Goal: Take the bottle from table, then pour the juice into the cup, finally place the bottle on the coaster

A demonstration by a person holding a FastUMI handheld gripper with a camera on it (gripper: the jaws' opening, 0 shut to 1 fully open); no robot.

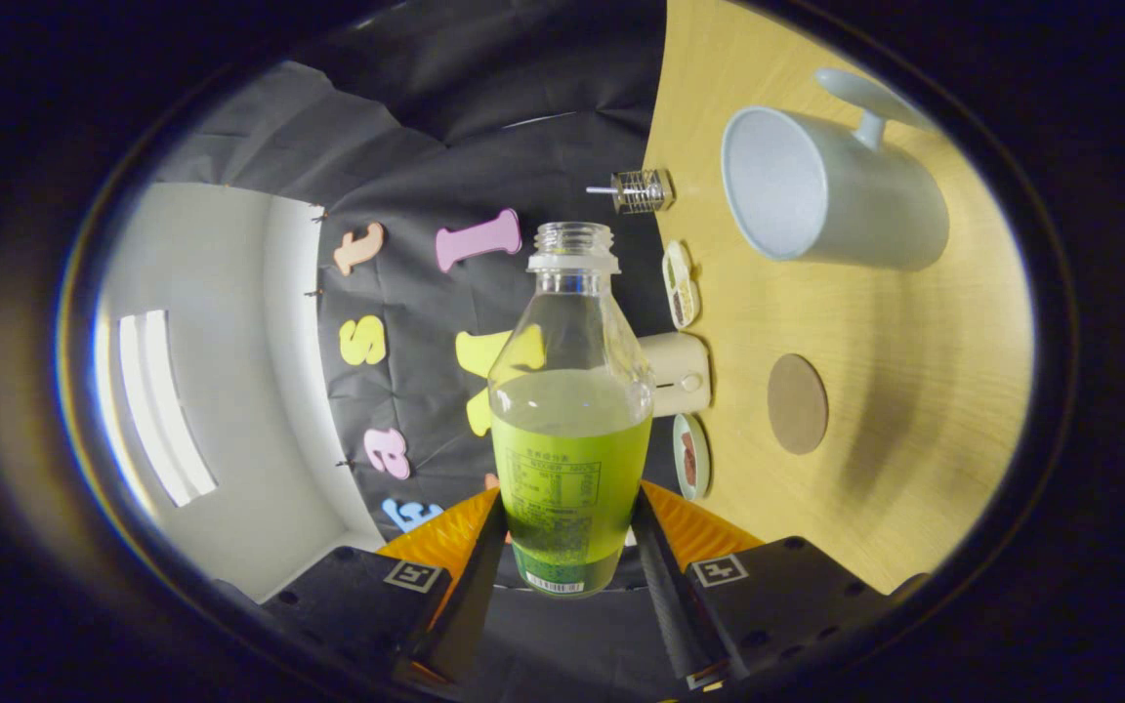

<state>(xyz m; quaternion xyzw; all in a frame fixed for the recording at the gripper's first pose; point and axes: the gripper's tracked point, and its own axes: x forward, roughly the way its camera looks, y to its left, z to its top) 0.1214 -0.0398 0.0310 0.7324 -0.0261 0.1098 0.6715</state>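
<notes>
Your fingers (pixel 562 547) grip the bottle (pixel 570 420) low on its body, lifted off the worktop (pixel 895 469) and rolled sideways (cap off), likely tilting toward the cup (pixel 821 190); the coaster (pixel 797 403) waits nearer.

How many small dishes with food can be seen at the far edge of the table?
2. One small dish lies beyond the bottle held in the tongs, near the cup. The other small dish lies beside the coaster. More may be hidden behind the bottle.
</notes>
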